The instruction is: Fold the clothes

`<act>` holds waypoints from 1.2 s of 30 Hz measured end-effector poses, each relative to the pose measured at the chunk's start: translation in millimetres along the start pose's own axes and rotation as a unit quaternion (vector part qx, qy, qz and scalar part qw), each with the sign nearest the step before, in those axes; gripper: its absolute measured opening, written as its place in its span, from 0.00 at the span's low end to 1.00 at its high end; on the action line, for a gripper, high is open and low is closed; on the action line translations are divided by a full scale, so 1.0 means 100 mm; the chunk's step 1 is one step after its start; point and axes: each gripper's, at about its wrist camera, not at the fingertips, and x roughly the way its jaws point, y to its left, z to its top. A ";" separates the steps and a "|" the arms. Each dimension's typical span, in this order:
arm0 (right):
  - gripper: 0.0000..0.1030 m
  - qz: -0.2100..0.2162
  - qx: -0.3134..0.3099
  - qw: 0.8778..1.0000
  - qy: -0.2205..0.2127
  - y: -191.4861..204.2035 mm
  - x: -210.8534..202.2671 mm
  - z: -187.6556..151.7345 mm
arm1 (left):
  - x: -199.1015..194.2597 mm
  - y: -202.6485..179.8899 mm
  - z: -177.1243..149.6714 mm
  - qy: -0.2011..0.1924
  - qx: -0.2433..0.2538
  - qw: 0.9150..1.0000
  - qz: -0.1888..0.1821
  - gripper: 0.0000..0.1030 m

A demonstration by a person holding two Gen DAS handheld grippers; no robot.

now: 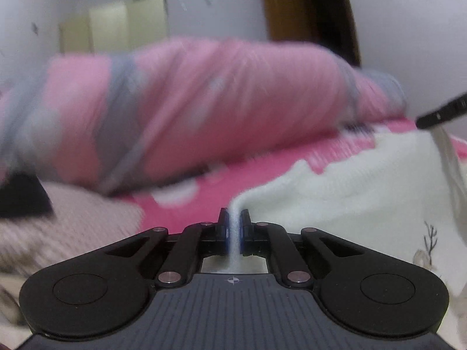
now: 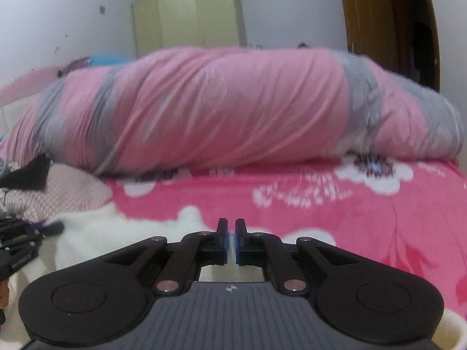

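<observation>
A cream-white fleece garment (image 1: 350, 204) with a small deer print lies on the pink flowered bed sheet (image 1: 204, 180). My left gripper (image 1: 233, 218) is shut on a fold of the garment, which runs between its blue pads. My right gripper (image 2: 231, 230) is shut with a thin strip of the white garment (image 2: 116, 233) between its pads. The right gripper's finger shows in the left wrist view (image 1: 440, 113), holding a hanging edge of the cloth. The left gripper shows at the left edge of the right wrist view (image 2: 26, 245).
A rolled pink and grey quilt (image 2: 227, 108) lies across the far side of the bed. A pale pink knit garment (image 2: 58, 195) and a black item (image 2: 32, 175) lie at the left. A cream wardrobe (image 2: 189, 14) and a wooden door frame (image 2: 388, 23) stand behind.
</observation>
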 end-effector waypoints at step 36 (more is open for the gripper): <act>0.41 0.107 0.151 0.978 0.094 0.58 -2.47 -1.52 | -2.57 0.30 -0.77 0.171 -0.206 0.955 -0.127 0.65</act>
